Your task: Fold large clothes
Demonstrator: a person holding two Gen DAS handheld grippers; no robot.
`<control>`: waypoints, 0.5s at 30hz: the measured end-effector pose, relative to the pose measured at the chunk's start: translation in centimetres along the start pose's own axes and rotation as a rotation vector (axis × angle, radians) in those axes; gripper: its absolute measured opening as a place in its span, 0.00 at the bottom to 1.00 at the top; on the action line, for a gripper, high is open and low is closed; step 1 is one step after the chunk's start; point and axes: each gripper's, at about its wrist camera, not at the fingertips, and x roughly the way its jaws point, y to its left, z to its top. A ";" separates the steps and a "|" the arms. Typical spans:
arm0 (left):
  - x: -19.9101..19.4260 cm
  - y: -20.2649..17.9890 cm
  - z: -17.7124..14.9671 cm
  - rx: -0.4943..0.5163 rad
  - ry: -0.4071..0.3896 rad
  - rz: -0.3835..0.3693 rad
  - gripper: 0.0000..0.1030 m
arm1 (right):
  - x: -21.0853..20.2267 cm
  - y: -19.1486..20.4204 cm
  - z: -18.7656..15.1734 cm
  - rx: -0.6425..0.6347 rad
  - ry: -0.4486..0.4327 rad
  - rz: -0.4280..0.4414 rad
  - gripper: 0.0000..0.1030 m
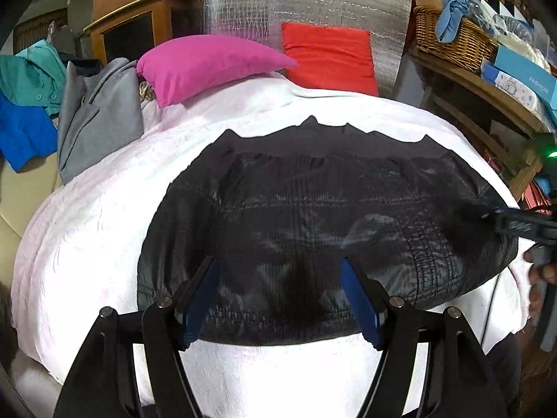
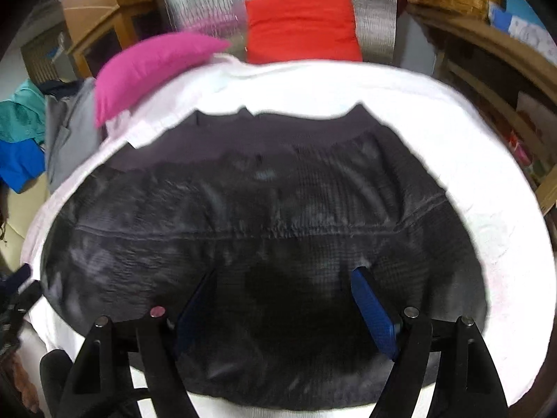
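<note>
- Your black jacket [image 1: 313, 216] lies spread flat on the white bedspread [image 1: 104, 216], with its ribbed hem towards the pink cushion [image 1: 209, 62] and the red cushion [image 1: 330, 55].
- Your left gripper [image 1: 280, 299] hangs over the jacket's near edge, jaws wide apart and gripping nothing.
- Your right gripper [image 2: 282, 310] hangs over the jacket too, jaws spread wide and empty.

- garment [image 1: 313, 216] spread flat on bed [image 1: 104, 216]
- two pillows [image 1: 209, 62] behind garment, at bed's far end
- clothes pile [image 1: 94, 115] left of bed
- basket [image 1: 452, 38] on shelf, right
</note>
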 end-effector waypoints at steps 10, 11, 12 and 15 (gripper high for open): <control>2.6 1.6 -0.5 -0.124 0.021 0.017 0.70 | -2.1 -1.5 -3.0 0.049 -0.061 0.065 0.80; 3.0 1.5 -0.4 -0.122 0.026 0.024 0.70 | -1.9 -1.4 -2.9 0.045 -0.067 0.066 0.80; 3.4 1.3 -0.3 -0.112 0.027 0.034 0.70 | -1.8 -1.2 -2.8 0.040 -0.073 0.069 0.80; 5.2 0.9 -0.7 -0.063 0.049 0.125 0.70 | -0.4 -0.4 -3.0 -0.004 -0.071 0.044 0.81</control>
